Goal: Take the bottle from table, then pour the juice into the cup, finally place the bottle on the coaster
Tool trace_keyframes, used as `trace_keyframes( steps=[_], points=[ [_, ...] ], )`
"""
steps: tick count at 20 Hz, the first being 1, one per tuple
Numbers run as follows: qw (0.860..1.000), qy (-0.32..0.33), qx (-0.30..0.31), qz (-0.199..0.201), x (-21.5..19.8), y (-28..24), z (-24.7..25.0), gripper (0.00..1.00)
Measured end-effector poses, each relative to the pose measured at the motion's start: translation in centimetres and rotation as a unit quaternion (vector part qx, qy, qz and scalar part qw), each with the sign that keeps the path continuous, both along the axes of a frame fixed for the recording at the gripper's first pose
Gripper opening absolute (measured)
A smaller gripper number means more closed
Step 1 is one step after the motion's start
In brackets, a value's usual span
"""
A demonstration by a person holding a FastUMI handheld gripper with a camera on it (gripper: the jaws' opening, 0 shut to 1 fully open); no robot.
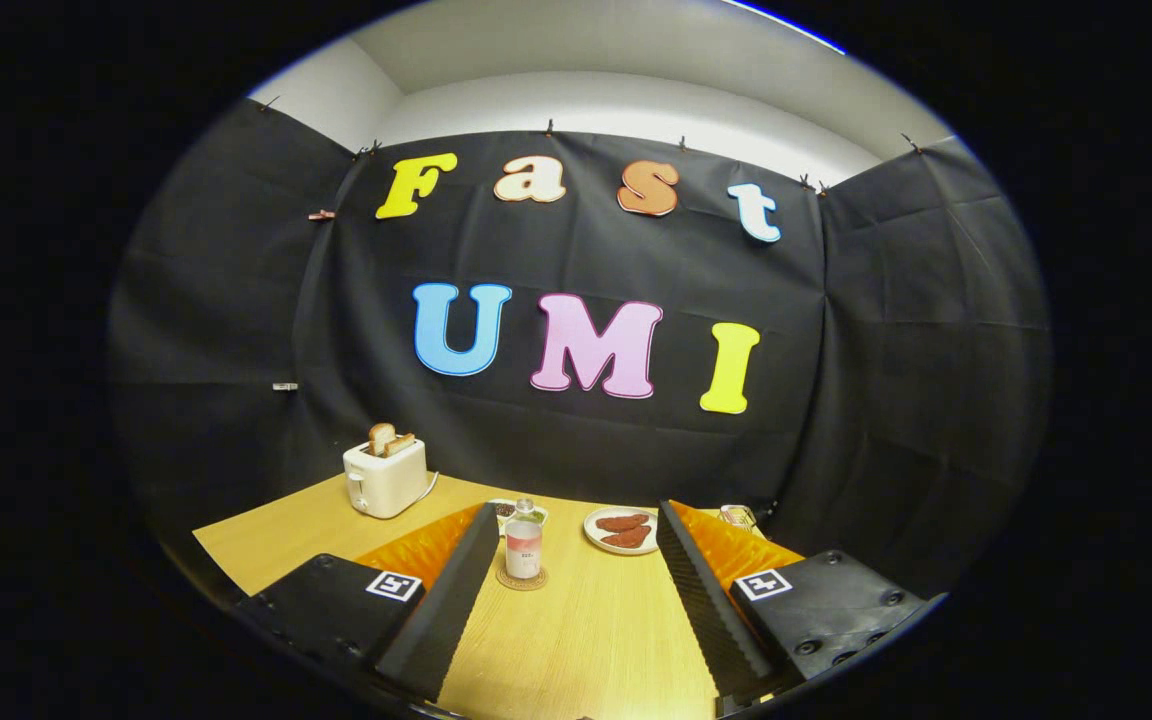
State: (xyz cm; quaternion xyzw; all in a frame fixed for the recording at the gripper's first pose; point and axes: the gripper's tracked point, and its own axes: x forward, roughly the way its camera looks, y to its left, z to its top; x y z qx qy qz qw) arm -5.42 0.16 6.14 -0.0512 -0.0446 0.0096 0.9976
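Black cloth walls close in the booth on three sides, and a pale wooden desk (576, 640) runs out beneath the claw (573, 600). Its two fingers stand wide apart, holding nothing and touching nothing, with bare wood between them.

Just beyond the fingertips, nearer the left finger, the bottle (523, 545) stands upright on a round coaster (521, 579). It looks like a small clear bottle with a pale cap and a label round its middle; how full it is cannot be told. I judge it light and stiff, with a smooth wall that could slip under the pads, and tall enough for its base to tip if nudged high up. The labelled middle, below the shoulder, seems the best place to close on: fairly straight-sided and near the balance point, which should help when it is tilted to pour. The present opening looks ample to pass on either side of it.

Behind the bottle lies a small dish (506, 510) with something dark in it, partly hidden by the left finger. To the right is a white plate (620, 531) with reddish-brown pieces on it, and past the right finger a glass cup (737, 516), small and hard to read. Far left, a white toaster (385, 478) holds two slices of toast.
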Motion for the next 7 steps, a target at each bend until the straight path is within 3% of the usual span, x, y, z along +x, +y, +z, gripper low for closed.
trace_keyframes(
  steps=[7],
  points=[
    [1.0,0.005,-0.007,0.028,1.1,-0.2,-0.2,0.97]
  ],
)
